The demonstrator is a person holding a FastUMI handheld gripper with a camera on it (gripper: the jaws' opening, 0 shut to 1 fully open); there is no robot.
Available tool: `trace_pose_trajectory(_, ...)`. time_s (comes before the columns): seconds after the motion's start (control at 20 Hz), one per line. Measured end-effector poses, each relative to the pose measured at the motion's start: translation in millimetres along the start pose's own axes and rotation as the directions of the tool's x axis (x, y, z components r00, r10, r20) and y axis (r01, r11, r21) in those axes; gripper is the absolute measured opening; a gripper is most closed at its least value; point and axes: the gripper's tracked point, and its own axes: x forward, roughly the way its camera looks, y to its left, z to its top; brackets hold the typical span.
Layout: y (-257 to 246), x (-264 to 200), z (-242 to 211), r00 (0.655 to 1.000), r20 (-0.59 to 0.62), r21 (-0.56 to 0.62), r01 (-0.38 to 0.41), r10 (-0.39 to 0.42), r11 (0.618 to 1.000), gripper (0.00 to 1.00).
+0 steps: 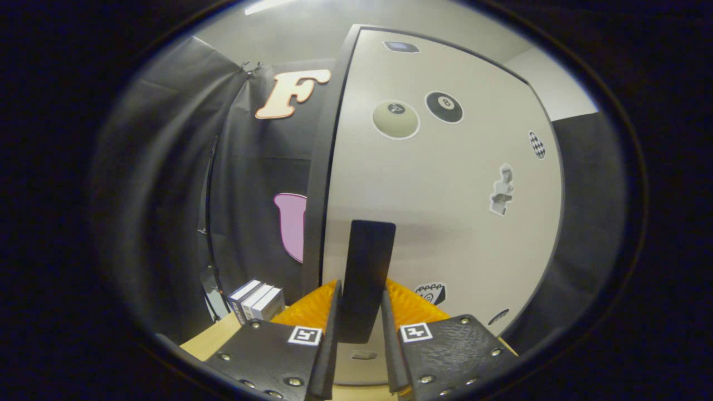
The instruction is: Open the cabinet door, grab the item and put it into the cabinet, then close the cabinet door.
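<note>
A pale cabinet door (445, 211) with several stickers stands close in front of me, a dark edge (320, 184) running down its left side. A flat black handle (369, 250) stands upright on the door. My gripper (361, 291) is shut on the lower part of this handle, one finger pressing on each side. A few small boxes (256, 301) stand side by side on the wooden table (209, 342), to the left of my fingers and beside the cabinet.
Black cloth walls (167, 195) close off the left and the far right. The wooden table runs under the gripper, and the cabinet stands on it.
</note>
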Motion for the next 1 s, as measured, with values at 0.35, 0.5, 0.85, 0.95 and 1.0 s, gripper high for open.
trace_pose_trajectory(0.35,-0.8,4.0,-3.5,1.000,-0.021,0.026,0.015,-0.015,1.000,0.29)
trace_pose_trajectory(0.5,-2.7,3.8,-5.7,0.999,-0.040,0.062,0.028,-0.026,0.998,0.17)
trace_pose_trajectory(0.85,-7.0,-3.9,-5.9,0.998,-0.036,0.076,0.048,-0.046,0.996,0.08)
trace_pose_trajectory(0.95,-9.6,-7.1,-6.3,0.998,-0.038,0.076,0.054,-0.051,0.996,0.08)
trace_pose_trajectory(1.0,-11.0,-9.5,-6.3,0.998,-0.040,0.080,0.057,-0.054,0.995,0.08)
